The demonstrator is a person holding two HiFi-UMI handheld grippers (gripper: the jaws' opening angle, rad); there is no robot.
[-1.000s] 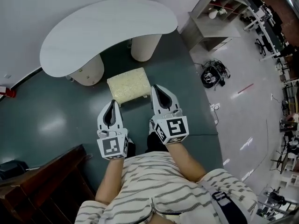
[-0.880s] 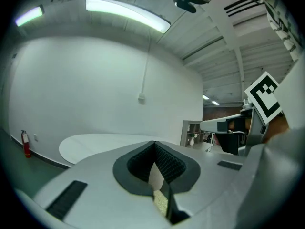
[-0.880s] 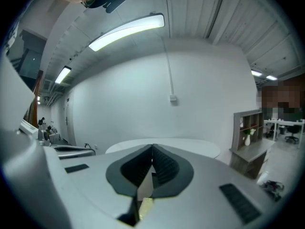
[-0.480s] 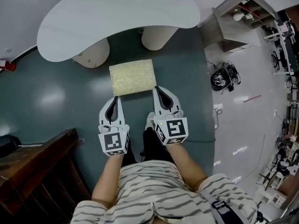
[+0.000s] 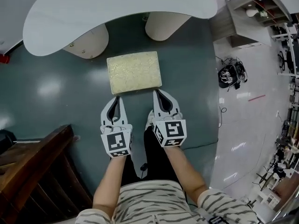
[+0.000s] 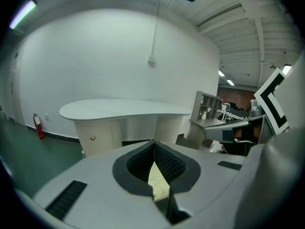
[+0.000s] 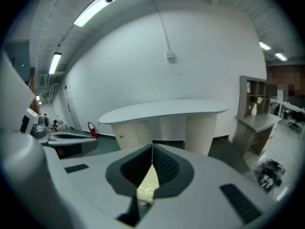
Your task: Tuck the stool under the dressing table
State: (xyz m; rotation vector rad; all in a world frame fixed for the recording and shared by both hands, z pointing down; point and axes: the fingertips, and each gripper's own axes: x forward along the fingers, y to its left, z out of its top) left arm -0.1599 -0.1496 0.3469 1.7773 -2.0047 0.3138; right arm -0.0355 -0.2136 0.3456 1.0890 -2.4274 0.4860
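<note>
cream stool [image 5: 134, 72] upright just before white dressing table [image 5: 117, 13].

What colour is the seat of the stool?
Pale cream-yellow, with a fine textured pattern; the stool shows best in the head view.

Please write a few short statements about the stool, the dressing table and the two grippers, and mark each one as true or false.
1. The stool has a pale yellow, rectangular top. True.
2. The stool is tucked under the dressing table. False: it stands on the green floor in front of the table, with its whole top in view.
3. The left gripper and the right gripper both have their jaws shut, with nothing held. True.
4. The grippers are at the stool's far side, next to the table. False: their tips are at its near edge, on the person's side.
5. At the person's left stands dark wooden furniture. True.
</note>
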